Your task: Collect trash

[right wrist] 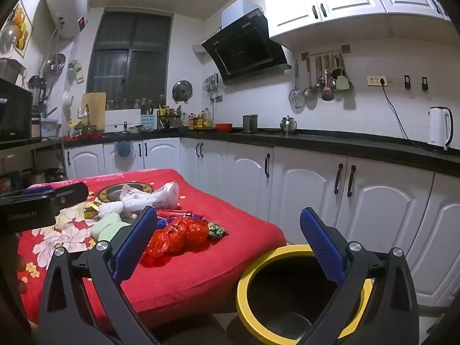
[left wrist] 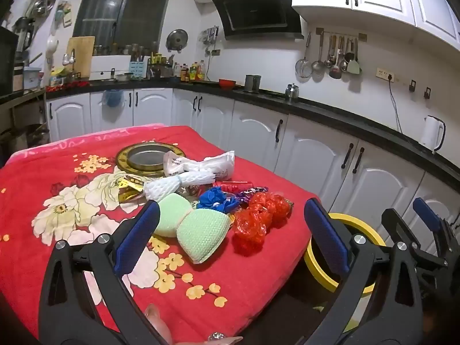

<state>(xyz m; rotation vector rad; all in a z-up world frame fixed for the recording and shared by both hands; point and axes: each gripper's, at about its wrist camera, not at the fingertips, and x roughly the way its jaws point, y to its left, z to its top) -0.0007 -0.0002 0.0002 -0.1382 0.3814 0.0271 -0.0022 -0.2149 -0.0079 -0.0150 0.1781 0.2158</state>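
From the left wrist view, my left hand-held gripper [left wrist: 231,230] hangs spread wide with nothing between its pads, tilted down over the near edge of the table [left wrist: 57,178], which is draped in a red flowered cloth. The trash lies in one loose heap toward the middle and right of the cloth: two green sponges [left wrist: 187,224] nearest me, red plastic wads [left wrist: 261,215] just beside them, blue scraps [left wrist: 214,199] behind, then white foam netting [left wrist: 175,182] and a white bag [left wrist: 212,162] leaning against a gold-rimmed dish [left wrist: 126,155]. I judge the heap is bunched there so either side can reach it and carry pieces a short way to the bin [left wrist: 359,224], whose yellow rim shows off the table's right edge, partly behind my right finger. At the far right, the right hand-held gripper [left wrist: 431,224] shows in part. From the right wrist view, that hand-held gripper [right wrist: 230,244] is also spread and empty, held nearly level so that the bin [right wrist: 244,287] sits low between its fingers, dark inside and standing on the floor just beside the table corner. The red wads [right wrist: 178,234] lie nearest this side, so I would take those first. Nothing has gone into the bin that I can see, though its bottom is dim.
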